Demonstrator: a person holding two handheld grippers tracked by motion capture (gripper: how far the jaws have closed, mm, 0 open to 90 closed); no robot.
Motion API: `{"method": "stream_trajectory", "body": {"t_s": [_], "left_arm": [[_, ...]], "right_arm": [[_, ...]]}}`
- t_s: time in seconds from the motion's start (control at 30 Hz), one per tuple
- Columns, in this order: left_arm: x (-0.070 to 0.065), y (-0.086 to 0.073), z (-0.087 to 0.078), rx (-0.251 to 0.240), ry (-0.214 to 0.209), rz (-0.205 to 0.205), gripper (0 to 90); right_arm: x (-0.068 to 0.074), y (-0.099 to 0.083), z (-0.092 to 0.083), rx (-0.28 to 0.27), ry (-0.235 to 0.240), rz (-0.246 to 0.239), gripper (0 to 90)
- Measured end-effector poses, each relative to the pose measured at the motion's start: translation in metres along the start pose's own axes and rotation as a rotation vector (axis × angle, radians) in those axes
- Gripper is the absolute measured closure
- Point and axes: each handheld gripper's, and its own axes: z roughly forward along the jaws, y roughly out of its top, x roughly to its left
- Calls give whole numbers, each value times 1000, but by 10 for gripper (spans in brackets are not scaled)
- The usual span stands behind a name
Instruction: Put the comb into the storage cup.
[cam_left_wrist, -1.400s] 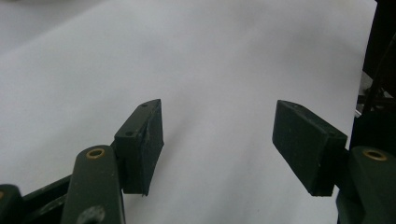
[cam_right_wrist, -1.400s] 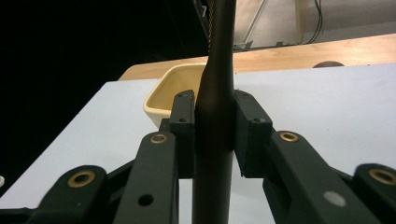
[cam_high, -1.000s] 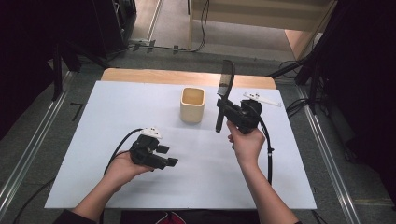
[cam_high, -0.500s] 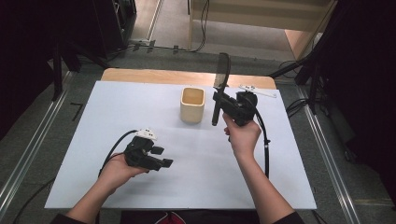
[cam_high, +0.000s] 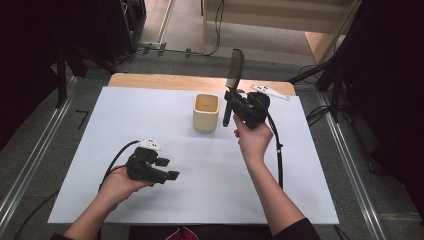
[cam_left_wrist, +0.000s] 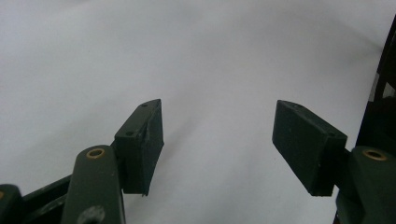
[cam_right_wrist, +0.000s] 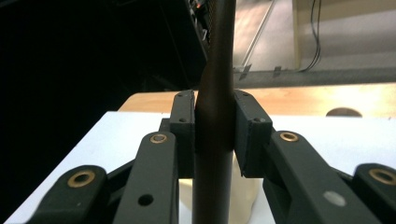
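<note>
We hold a dark, long-handled utensil (cam_high: 233, 75) upright in our right gripper (cam_high: 229, 102), whose jaws are clamped on its handle (cam_right_wrist: 214, 154), and it stands raised above the white table cover (cam_high: 280, 200), just to the right of the cream square cup (cam_high: 206, 112) near the far edge. Our left gripper (cam_high: 167, 169) rests low over the near left part of the cover, well apart from the cup, and in the left gripper view its fingers (cam_left_wrist: 142, 144) stand wide apart with nothing between them.

Cream cup (cam_high: 206, 113) on white table (cam_high: 300, 190)
</note>
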Motion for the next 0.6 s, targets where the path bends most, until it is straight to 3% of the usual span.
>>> {"method": "stream_trajectory", "body": {"t_s": [0.4, 0.6], "left_arm": [[6, -8, -8, -3, 14, -16, 348], [10, -11, -11, -6, 19, -26, 348]], "right_arm": [[11, 6, 11, -73, -26, -42, 701], [15, 11, 18, -76, -37, -63, 701]]}}
